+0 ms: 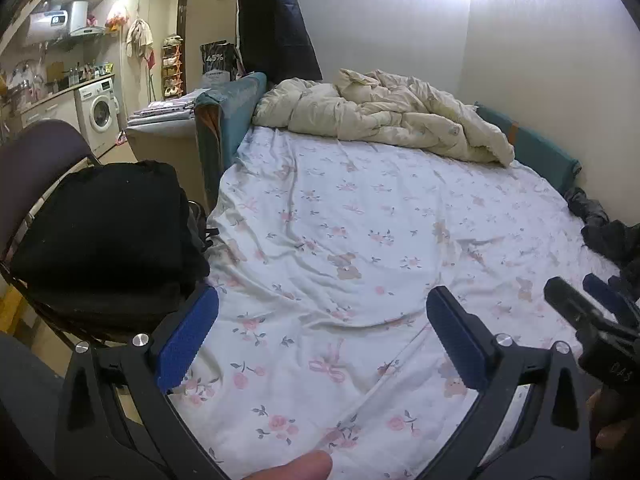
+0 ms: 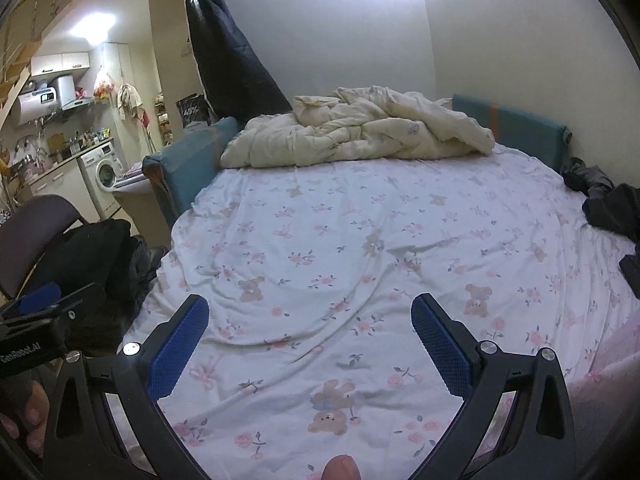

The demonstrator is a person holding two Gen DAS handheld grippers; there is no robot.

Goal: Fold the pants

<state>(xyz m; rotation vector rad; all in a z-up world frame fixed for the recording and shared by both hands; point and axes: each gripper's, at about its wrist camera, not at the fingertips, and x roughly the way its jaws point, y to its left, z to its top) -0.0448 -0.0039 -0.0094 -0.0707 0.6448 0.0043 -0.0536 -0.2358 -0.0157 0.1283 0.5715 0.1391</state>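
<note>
A heap of dark clothing, likely the pants [image 1: 608, 232], lies crumpled at the bed's right edge by the wall; it also shows in the right wrist view [image 2: 604, 204]. My left gripper [image 1: 322, 304] is open and empty above the floral sheet [image 1: 340, 240] near the bed's front. My right gripper [image 2: 310, 312] is open and empty above the same sheet [image 2: 360, 240]. The right gripper's body shows at the right of the left wrist view [image 1: 592, 320]. The left gripper's body shows at the left of the right wrist view [image 2: 48, 312].
A cream duvet [image 1: 384, 116] is bunched at the head of the bed. A chair [image 1: 36, 160] with a black bag [image 1: 108, 220] stands left of the bed. A teal bed frame [image 1: 228, 120] edges the mattress. A kitchen with a washing machine [image 1: 98, 114] lies far left.
</note>
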